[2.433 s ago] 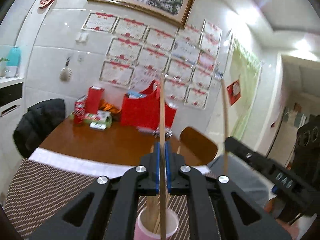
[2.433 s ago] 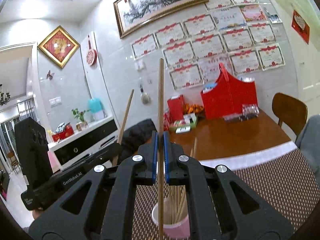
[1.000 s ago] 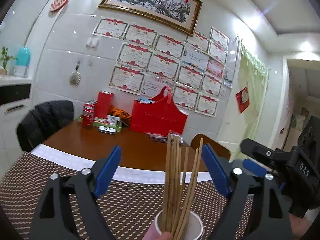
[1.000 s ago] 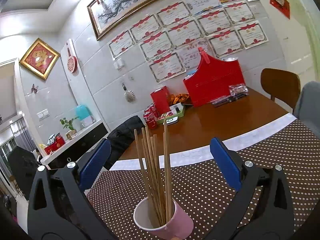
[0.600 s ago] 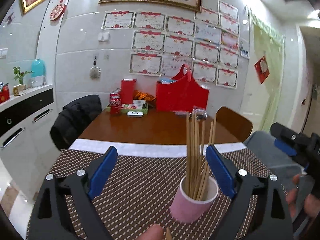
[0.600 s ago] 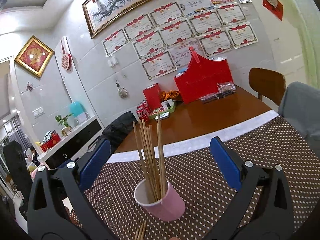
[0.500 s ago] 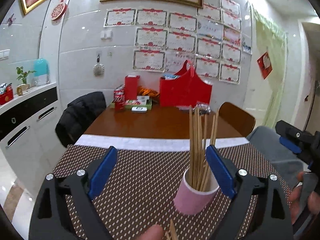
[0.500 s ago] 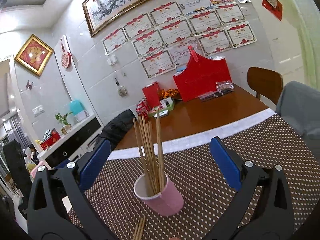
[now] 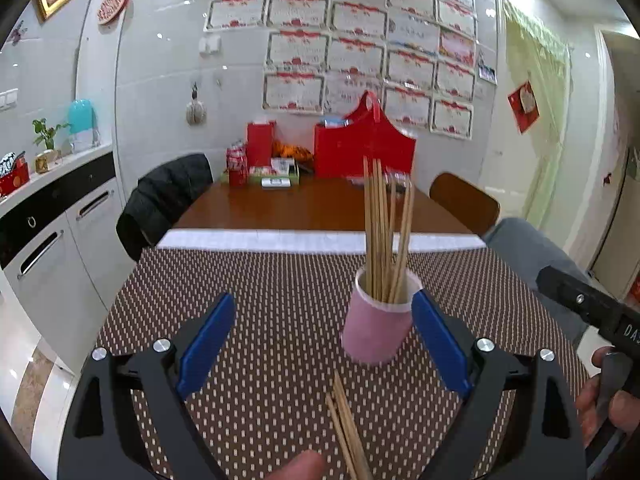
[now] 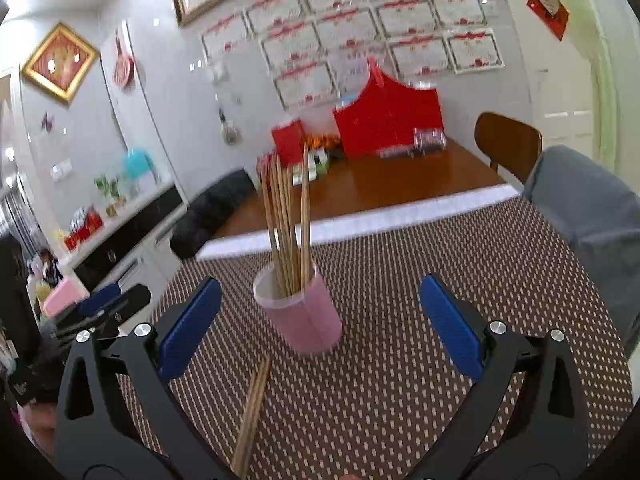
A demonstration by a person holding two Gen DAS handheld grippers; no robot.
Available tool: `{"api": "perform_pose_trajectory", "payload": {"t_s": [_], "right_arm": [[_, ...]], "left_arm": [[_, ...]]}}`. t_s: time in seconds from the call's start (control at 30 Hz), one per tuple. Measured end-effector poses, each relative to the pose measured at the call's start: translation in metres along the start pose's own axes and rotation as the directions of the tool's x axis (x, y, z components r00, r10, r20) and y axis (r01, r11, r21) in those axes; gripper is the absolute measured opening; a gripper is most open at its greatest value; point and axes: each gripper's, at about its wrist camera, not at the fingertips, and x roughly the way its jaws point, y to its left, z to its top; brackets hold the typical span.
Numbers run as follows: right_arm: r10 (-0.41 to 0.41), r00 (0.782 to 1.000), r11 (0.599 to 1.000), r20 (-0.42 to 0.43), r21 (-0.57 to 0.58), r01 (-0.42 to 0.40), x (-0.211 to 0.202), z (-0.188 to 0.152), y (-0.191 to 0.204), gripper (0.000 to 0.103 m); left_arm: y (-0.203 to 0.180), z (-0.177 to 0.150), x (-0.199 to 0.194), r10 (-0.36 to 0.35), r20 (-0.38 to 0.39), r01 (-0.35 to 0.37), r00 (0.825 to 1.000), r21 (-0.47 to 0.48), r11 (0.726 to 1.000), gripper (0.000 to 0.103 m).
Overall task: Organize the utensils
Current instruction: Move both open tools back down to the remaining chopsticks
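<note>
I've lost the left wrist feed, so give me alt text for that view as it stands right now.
The open left claw hovers empty over a brown dotted placemat, facing a pink cup that holds upright wooden chopsticks. More loose chopsticks lie flat on the mat in front of the cup. The right claw's black body shows at the right edge.

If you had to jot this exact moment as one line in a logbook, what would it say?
left gripper: open, empty | right gripper: open, empty | pink cup: upright, chopsticks in cup | loose chopsticks: flat on placemat, not yet stowed

White letters "DA" show on the right gripper (image 9: pixel 624 330), edge-cut.
</note>
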Motion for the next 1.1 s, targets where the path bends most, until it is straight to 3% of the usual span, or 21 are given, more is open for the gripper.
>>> {"api": "perform_pose_trajectory", "payload": {"t_s": [0.13,0.27,0.6,0.83,0.93,1.1], "right_arm": [[-0.013,0.997,0.999,-0.082,-0.043,0.01,0.002,-0.026,0.005,0.098],[-0.015,0.99,1.0,-0.137,-0.004,0.015,0.007,-0.045,-0.005,0.098],[-0.023,0.97,1.0,-0.241,-0.006,0.022,0.018,-0.077,-0.011,0.098],[-0.019,0.951,1.0,-0.31,-0.015,0.016,0.028,-0.096,-0.007,0.098],[-0.03,0.938,0.999,-0.345,-0.029,0.022,0.032,-0.105,-0.007,0.098],[-0.039,0.898,0.994,-0.438,-0.11,-0.01,0.047,-0.125,0.009,0.098]], "left_arm": [[0.006,-0.03,0.003,0.006,-0.082,-0.006,0.997,-0.006,1.0,0.089],[0.008,-0.062,0.01,0.014,-0.169,-0.015,0.986,-0.004,1.0,0.089],[0.009,-0.125,0.033,0.052,-0.358,-0.041,0.932,0.038,0.998,0.089],[0.0,-0.148,0.052,0.067,-0.434,-0.027,0.899,0.099,0.995,0.089],[0.003,-0.15,0.054,0.06,-0.427,-0.024,0.902,0.088,0.996,0.089],[0.009,-0.151,0.058,0.052,-0.427,-0.014,0.903,0.091,0.996,0.089]]}}
